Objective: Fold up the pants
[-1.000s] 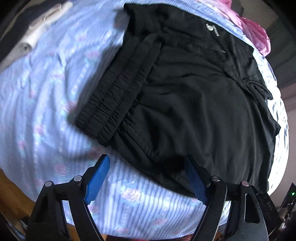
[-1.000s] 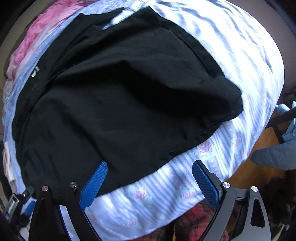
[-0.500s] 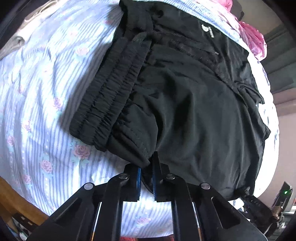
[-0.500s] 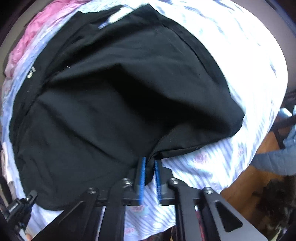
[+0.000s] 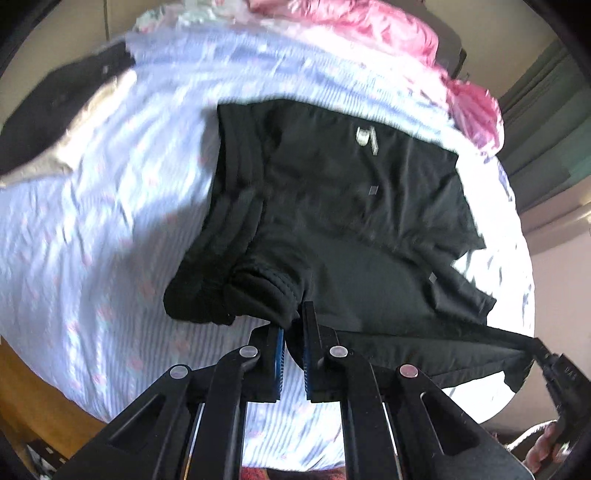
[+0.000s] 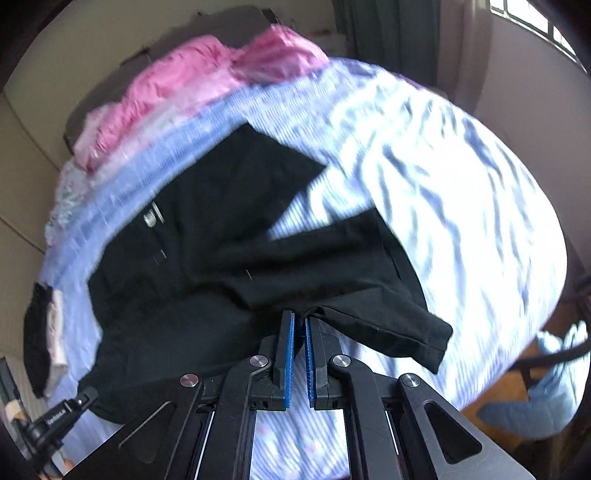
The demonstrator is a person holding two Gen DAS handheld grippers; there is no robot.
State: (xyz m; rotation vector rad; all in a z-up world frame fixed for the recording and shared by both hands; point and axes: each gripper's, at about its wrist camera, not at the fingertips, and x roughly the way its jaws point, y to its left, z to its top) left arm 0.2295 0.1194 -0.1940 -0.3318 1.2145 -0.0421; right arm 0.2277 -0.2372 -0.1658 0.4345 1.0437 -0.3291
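Black pants lie on a bed with a blue-and-white striped floral sheet. My left gripper is shut on the near edge of the pants by the elastic waistband and holds it lifted off the sheet. My right gripper is shut on the near edge of the same pants by the leg hem, also lifted. The fabric stretches taut between the two grippers. The right gripper's tip shows at the left wrist view's right edge, and the left gripper's tip shows at the right wrist view's lower left.
A pink blanket is bunched at the head of the bed. Dark and beige clothes lie at the bed's left side. A blue cushioned chair stands right of the bed. Wooden floor shows below the bed edge.
Both grippers closed on the pants' near edge, then lifted it up off the sheet. The view now tilts up toward the head of the bed.
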